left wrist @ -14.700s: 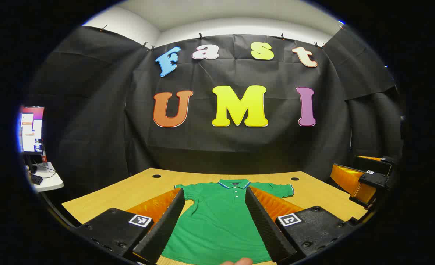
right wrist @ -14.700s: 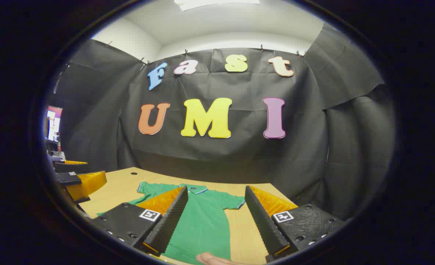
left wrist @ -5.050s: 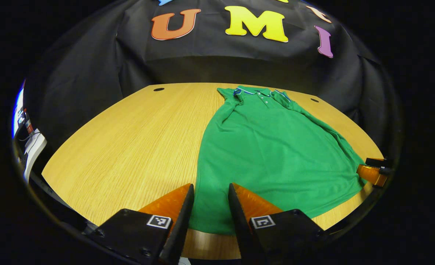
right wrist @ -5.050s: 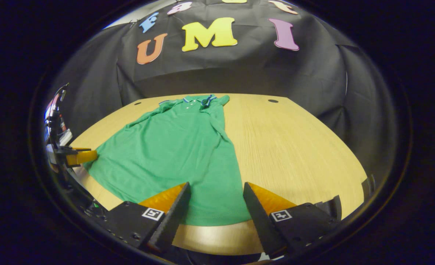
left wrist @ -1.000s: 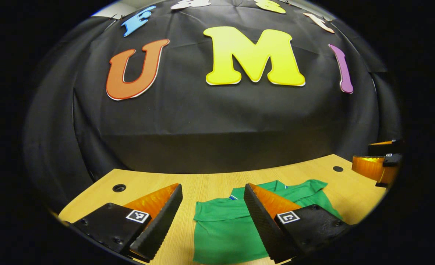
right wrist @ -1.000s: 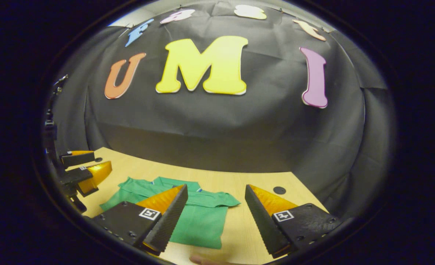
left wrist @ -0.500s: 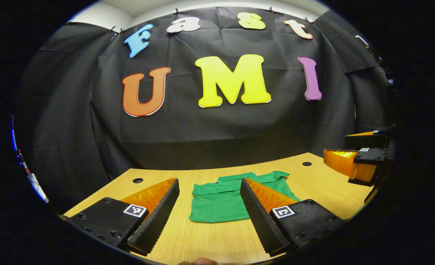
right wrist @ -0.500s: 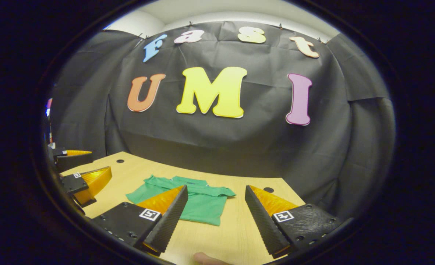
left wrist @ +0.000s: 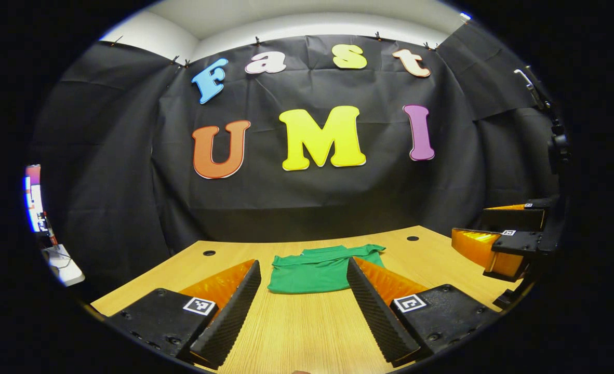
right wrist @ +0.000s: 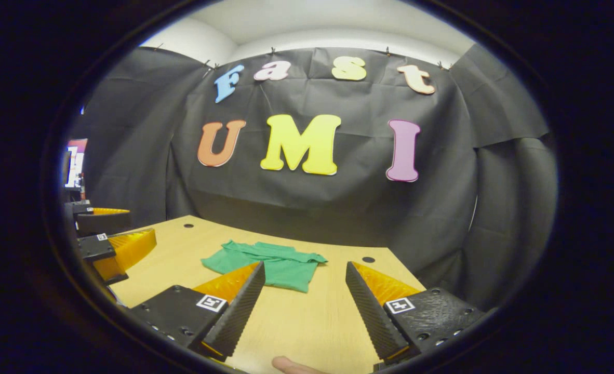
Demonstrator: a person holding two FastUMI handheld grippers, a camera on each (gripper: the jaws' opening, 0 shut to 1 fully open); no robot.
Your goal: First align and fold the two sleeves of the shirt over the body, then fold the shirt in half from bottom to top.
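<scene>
Left gripper view has the left gripper [left wrist: 303, 306] with fingers wide apart and nothing between them, raised over the wooden table [left wrist: 307, 332]; the green shirt [left wrist: 312, 272] lies folded into a compact block at about 12 o'clock from it, toward the far half of the table. Right gripper view shows the right gripper [right wrist: 303, 306] likewise spread and empty, the shirt [right wrist: 265, 267] at roughly 11 o'clock. The fold looks finished, so the sensible step is a clean retreat: I would keep both tools high and clear so nothing snags a loose edge, and check that the layers sit square. Bare table lies between grippers and shirt, and black cloth [left wrist: 338, 197] walls the booth behind.
</scene>
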